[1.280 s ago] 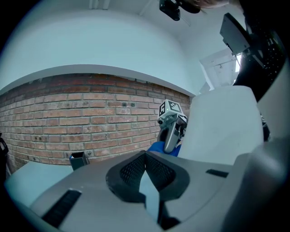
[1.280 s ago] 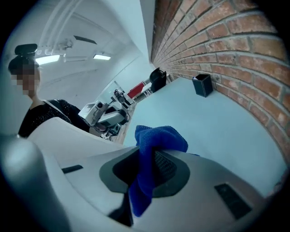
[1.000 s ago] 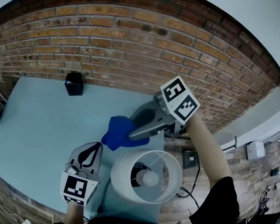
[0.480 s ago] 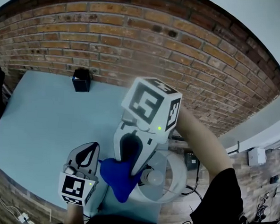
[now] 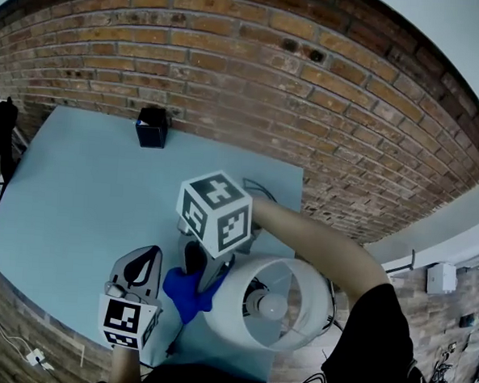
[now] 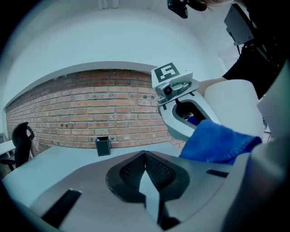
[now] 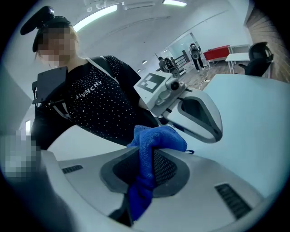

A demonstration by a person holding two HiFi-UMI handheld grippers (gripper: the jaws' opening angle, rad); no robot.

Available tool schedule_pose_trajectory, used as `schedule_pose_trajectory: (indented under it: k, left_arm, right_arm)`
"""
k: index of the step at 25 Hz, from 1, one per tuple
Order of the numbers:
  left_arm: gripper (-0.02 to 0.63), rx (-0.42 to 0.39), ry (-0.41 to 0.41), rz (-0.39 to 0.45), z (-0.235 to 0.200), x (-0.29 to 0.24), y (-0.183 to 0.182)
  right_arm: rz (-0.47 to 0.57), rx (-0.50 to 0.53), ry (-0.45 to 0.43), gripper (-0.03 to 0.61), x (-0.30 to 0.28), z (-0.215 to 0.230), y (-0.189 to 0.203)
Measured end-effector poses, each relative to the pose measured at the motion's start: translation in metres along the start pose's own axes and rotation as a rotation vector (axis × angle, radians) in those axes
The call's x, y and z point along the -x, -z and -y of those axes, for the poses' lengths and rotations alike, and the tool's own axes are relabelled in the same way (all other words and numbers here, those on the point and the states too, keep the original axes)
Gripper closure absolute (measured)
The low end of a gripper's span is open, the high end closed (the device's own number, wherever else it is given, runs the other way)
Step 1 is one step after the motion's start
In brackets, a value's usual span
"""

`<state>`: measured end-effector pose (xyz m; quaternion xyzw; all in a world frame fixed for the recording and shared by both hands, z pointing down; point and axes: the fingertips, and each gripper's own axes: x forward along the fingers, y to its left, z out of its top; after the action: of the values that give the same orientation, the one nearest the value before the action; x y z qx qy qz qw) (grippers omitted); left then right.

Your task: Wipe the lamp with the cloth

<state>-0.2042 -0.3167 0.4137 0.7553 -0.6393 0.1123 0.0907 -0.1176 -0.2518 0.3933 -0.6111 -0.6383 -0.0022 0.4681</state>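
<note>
Lowered beside the lamp [image 5: 274,312], the right tool [image 5: 195,275] grips the cloth [image 5: 183,295] at the lamp's left side; the left tool [image 5: 144,262], closed and empty, sits farther left.

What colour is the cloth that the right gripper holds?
Blue. The cloth shows best in the right gripper view.
</note>
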Motion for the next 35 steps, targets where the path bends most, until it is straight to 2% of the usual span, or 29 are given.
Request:
schedule_pose_trajectory:
  k: [3,6,8,11,15,18,21,25,28,31,33,35]
  left_arm:
    - [0.605,0.004,-0.006,-0.009,-0.002,0.002,0.005]
    - [0.604,0.0,-0.009,-0.001,-0.001,0.004,0.002]
    - [0.604,-0.003,-0.019,0.009,-0.002,0.006,-0.003]
    - [0.604,-0.02,-0.014,0.03,0.001,0.009,-0.014]
    - [0.604,-0.06,0.026,0.075,0.017,0.015,-0.035]
    - [0.604,-0.082,0.058,0.11,0.03,0.024,-0.048]
    - [0.604,-0.097,0.112,0.129,0.046,0.03,-0.046]
    - [0.605,-0.135,0.184,0.116,0.066,0.035,-0.027]
    - [0.604,-0.145,0.224,0.086,0.076,0.041,-0.002]
    - [0.605,-0.145,0.239,0.057,0.085,0.045,0.021]
    - [0.606,-0.16,0.242,0.048,0.093,0.048,0.033]
    - [0.605,-0.168,0.24,0.04,0.099,0.051,0.045]
  right_arm:
    - [-0.011,-0.053,0.068,0.517,-0.013,0.024,0.011]
    - [-0.042,-0.079,0.192,0.517,-0.016,0.048,0.025]
    - [-0.049,-0.067,0.273,0.517,-0.003,0.053,0.029]
    - [0.013,-0.1,0.411,0.517,0.041,0.043,0.023]
    - [0.137,-0.056,0.686,0.517,0.117,-0.011,-0.004]
    - [0.327,-0.017,0.861,0.517,0.158,-0.079,-0.045]
    - [0.489,-0.052,1.027,0.517,0.162,-0.142,-0.075]
    - [0.573,-0.001,1.225,0.517,0.122,-0.202,-0.097]
    - [0.645,-0.015,1.261,0.517,0.062,-0.226,-0.101]
    - [0.632,-0.076,1.265,0.517,-0.009,-0.225,-0.091]
    - [0.637,-0.206,1.238,0.517,-0.063,-0.211,-0.069]
    - [0.671,-0.416,1.205,0.517,-0.12,-0.182,-0.038]
